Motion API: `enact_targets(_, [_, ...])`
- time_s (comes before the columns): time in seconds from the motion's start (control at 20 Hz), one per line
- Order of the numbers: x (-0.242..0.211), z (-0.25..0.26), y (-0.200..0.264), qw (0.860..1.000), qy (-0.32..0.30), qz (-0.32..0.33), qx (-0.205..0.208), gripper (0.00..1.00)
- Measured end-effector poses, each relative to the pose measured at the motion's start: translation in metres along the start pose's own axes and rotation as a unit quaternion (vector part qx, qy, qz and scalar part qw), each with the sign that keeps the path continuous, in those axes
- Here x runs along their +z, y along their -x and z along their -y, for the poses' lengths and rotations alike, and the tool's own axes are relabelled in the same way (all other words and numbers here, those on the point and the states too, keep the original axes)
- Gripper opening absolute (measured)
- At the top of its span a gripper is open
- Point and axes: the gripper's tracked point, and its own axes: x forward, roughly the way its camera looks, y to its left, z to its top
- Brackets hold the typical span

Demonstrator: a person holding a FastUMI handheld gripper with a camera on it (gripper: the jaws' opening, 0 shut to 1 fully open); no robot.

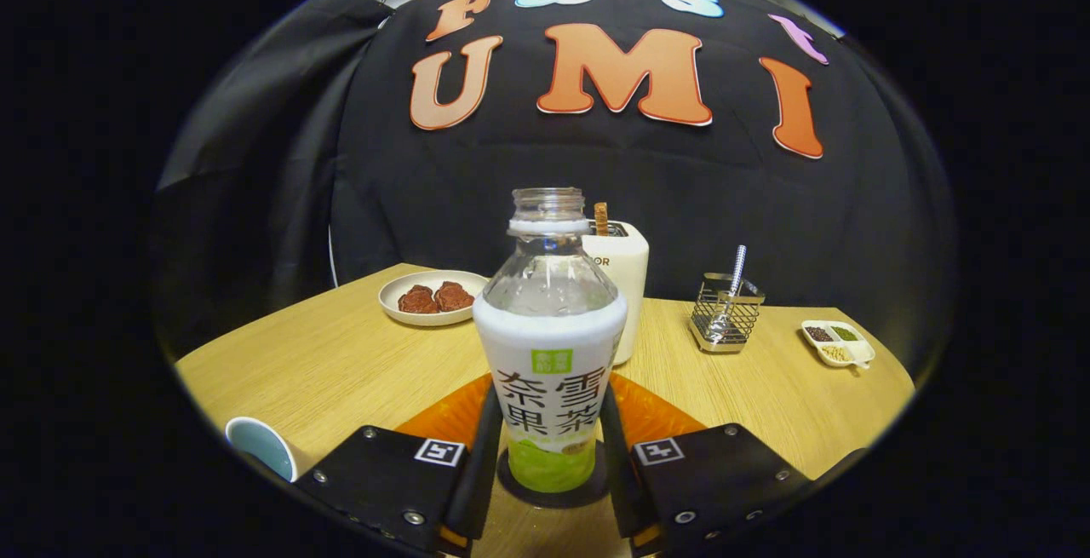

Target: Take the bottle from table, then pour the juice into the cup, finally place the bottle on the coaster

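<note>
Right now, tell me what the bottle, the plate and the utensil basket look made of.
Bottle: clear glossy plastic, see-through neck, printed wrap; gripper fingers flank it. Plate: probably glazed ceramic, smooth pale rim. Utensil basket: shiny metal wire mesh.

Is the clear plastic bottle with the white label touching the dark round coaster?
Touching. In the gripper view, the bottle stands upright on the coaster, between the claw fingers.

Clear glossy plastic bottle (550,345) w/ smooth white printed wrap, between gripper (550,464) fingers. Pale matt wood-grain table (341,362). Shiny wire-metal basket (725,313) at 2 o'clock; glazed white ceramic plate (433,296) at 11.
</note>
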Motion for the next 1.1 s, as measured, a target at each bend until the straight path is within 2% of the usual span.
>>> enact_targets(0.2, [-0.004, 0.009, 0.001, 1.000, 0.006, -0.007, -0.012, 0.68])
enact_targets(0.3, [-0.002, 0.009, 0.006, 1.000, 0.011, -0.004, -0.009, 0.82])
enact_targets(0.5, [0.017, 0.015, 0.028, 1.000, 0.007, 0.020, 0.004, 0.95])
enact_targets(0.65, [0.035, 0.031, 0.059, 0.999, 0.015, 0.043, 0.001, 0.98])
enact_targets(0.9, [0.067, 0.050, 0.130, 0.996, -0.010, 0.086, 0.007, 0.98])
enact_targets(1.1, [0.082, 0.054, 0.186, 0.994, 0.008, 0.108, -0.011, 0.98])
